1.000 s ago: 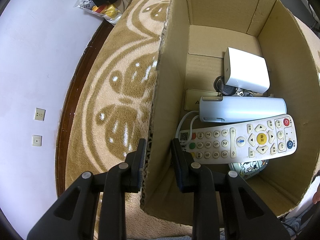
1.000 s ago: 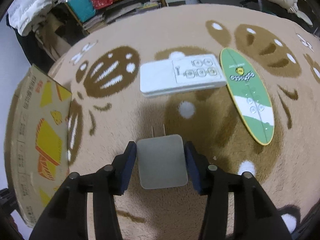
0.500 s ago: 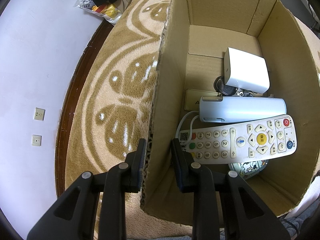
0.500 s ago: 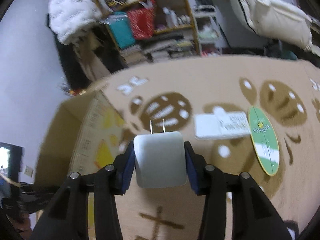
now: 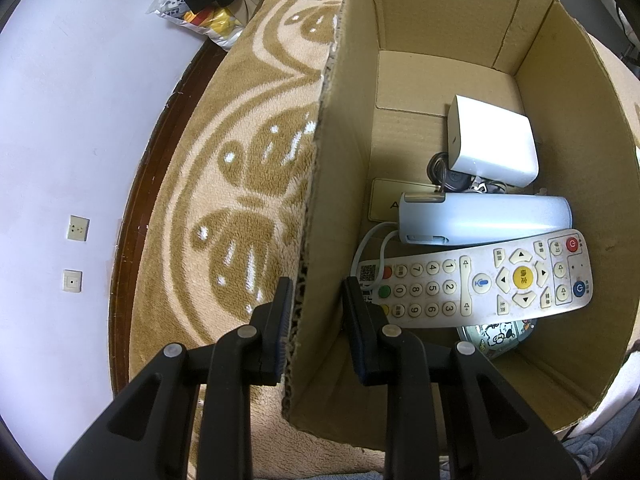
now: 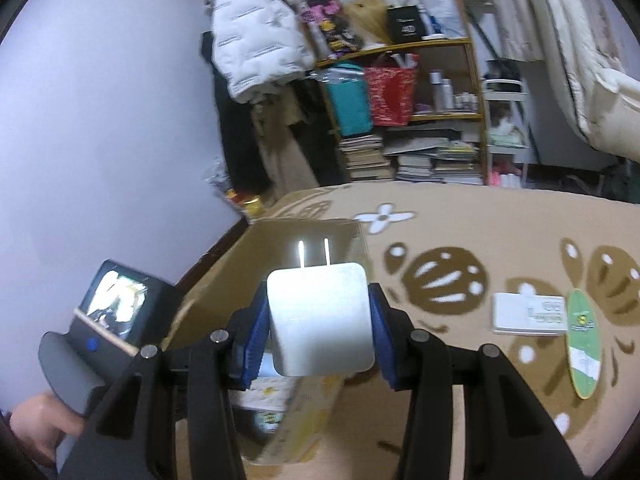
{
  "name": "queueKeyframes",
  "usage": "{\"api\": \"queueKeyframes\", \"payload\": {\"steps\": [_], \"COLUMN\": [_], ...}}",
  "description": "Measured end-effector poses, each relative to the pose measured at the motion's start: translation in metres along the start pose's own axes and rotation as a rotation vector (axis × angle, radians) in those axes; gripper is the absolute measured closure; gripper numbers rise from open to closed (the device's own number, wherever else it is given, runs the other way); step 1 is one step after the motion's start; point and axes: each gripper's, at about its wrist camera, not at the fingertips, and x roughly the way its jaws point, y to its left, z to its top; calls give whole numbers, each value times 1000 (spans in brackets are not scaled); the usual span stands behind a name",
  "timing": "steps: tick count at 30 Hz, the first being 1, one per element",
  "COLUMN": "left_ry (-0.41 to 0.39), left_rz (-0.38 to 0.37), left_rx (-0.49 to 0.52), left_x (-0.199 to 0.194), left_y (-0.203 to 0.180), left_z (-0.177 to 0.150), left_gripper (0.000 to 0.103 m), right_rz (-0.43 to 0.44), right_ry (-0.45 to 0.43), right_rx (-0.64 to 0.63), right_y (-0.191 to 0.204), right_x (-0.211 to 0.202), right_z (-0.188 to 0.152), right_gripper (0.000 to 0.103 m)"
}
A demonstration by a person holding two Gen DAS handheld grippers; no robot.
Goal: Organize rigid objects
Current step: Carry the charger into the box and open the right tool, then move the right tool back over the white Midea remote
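My left gripper (image 5: 316,300) straddles the near left wall of an open cardboard box (image 5: 340,168), one finger outside and one inside; a gap shows beside the inner finger. The box holds a white remote (image 5: 472,284), a pale blue device (image 5: 484,220), a white adapter block (image 5: 492,146), dark keys and a small cartoon-printed tin (image 5: 496,334). My right gripper (image 6: 318,320) is shut on a white plug charger (image 6: 320,316) with its two prongs pointing forward, held in the air above the box (image 6: 304,236).
The box stands on a brown and cream patterned rug (image 5: 248,184) near a white wall. In the right wrist view a white flat remote (image 6: 528,314) and a green oval board (image 6: 584,340) lie on the rug at the right. Cluttered shelves (image 6: 404,120) stand behind.
My right gripper has lifted the white charger off the rug and carried it left, over the cardboard box. My left gripper and the box have not moved.
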Motion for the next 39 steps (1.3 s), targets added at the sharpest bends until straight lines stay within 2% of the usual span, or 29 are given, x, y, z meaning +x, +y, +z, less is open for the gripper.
{"api": "queueKeyframes", "payload": {"steps": [7,11,15,21,23,26,31,39], "left_ry": [0,0,2,2,2,2,4,6], "left_rz": [-2,-1,-7,-15,-14,-10,-17,-20], "left_rx": [-1,0,-3,-4,-4,-3,-7,-14], "left_x": [0,1,0,1,2,2,2,3], "left_y": [0,-1,-1,-2,-2,-1,0,2], "left_z": [0,0,0,1,1,1,0,2], "left_gripper": [78,78,78,78,78,77,77,78], "right_rz": [55,30,7,-55,-91,-156,-254,-280], "right_ry": [60,101,83,60,57,36,62,151], "right_rx": [-43,-70,-74,-104,-101,-109,-129,-43], "right_y": [21,22,19,9,1,-12,-43,-110], "right_x": [24,35,35,32,33,32,45,72], "right_z": [-5,-11,-6,14,22,30,40,34], "right_gripper": [54,52,52,28,10,0,0,0]}}
